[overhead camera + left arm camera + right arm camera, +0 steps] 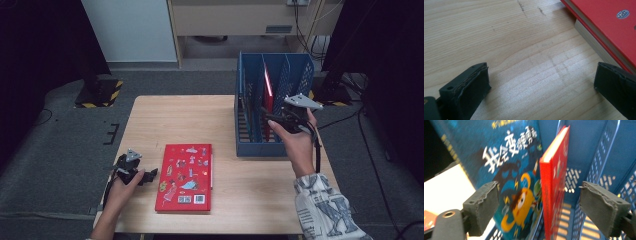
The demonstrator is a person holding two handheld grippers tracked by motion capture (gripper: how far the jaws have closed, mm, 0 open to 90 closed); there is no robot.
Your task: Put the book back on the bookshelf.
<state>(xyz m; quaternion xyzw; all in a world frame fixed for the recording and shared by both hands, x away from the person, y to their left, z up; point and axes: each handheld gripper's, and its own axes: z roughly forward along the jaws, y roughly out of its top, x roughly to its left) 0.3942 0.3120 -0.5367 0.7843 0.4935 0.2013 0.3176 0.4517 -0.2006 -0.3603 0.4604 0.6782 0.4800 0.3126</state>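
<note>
Your left claw [145,176]: jaws wide, holding nothing, low over the table [175,115]; flat red book [185,177] just to its right. Your right claw [272,120]: jaws wide, upright red book [554,185] between them, untouched, inside the blue rack [250,145]

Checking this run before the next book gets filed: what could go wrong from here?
1. The right tool is open around the upright red book in the blue rack; unheld, the book could tip against the blue book.
2. The left tool is open beside the flat red book; gripping only its cover edge may let it slip.
</note>
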